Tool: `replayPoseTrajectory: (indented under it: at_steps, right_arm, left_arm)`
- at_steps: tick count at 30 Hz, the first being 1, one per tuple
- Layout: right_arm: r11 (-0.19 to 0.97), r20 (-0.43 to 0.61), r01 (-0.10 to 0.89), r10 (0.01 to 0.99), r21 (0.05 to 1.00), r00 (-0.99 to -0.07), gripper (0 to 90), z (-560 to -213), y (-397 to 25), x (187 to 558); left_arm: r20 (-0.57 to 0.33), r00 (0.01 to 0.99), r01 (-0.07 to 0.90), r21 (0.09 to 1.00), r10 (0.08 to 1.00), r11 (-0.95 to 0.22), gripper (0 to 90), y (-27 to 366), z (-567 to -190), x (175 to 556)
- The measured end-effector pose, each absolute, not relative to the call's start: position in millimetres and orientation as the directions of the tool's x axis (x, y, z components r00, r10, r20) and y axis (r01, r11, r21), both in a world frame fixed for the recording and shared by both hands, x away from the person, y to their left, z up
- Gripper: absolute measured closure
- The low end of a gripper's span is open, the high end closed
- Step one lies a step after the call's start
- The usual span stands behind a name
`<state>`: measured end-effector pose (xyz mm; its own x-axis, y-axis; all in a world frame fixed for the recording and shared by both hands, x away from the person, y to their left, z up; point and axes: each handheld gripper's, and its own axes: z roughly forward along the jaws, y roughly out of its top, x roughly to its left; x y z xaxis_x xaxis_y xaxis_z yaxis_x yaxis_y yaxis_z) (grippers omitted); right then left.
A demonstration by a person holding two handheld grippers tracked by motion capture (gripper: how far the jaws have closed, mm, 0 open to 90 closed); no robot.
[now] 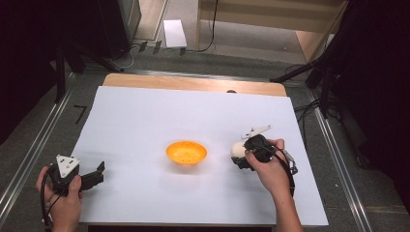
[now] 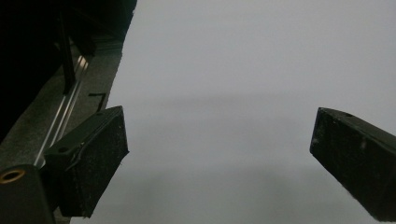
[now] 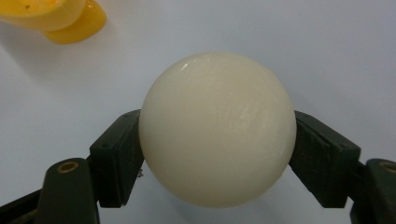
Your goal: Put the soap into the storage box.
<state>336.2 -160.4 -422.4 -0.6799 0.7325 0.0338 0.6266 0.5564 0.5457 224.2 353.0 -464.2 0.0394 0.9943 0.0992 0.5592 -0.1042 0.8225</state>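
Observation:
A cream-white ball (image 3: 217, 128) sits between the two black jaws of my right gripper (image 3: 217, 154), which press on its left and right sides. In the high view the ball (image 1: 237, 150) shows just left of my right gripper (image 1: 241, 157), right of an orange bowl (image 1: 186, 152) at the middle of the white sheet. The bowl's rim (image 3: 51, 14) appears at the top left of the right gripper view. My left gripper (image 1: 99, 174) rests near the sheet's front left corner, jaws wide apart with bare white sheet between them (image 2: 219, 154).
The white sheet (image 1: 145, 121) covers a wooden table (image 1: 193, 83) whose far edge shows. Metal rails (image 1: 34, 150) run along both sides. Dark stands and cables (image 1: 309, 72) stand at the back and right, beyond the table.

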Motion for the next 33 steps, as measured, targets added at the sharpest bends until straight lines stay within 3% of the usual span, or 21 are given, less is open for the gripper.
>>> replayPoseTrajectory:
  at_steps: [33]
  right_arm:
    - [0.634,0.019,0.548,0.644,0.546,-0.765,24.5,-399.9,-107.2,343.2]
  left_arm:
    - [0.098,0.040,0.559,0.823,0.994,-0.103,4.4,352.9,-464.4,224.4]
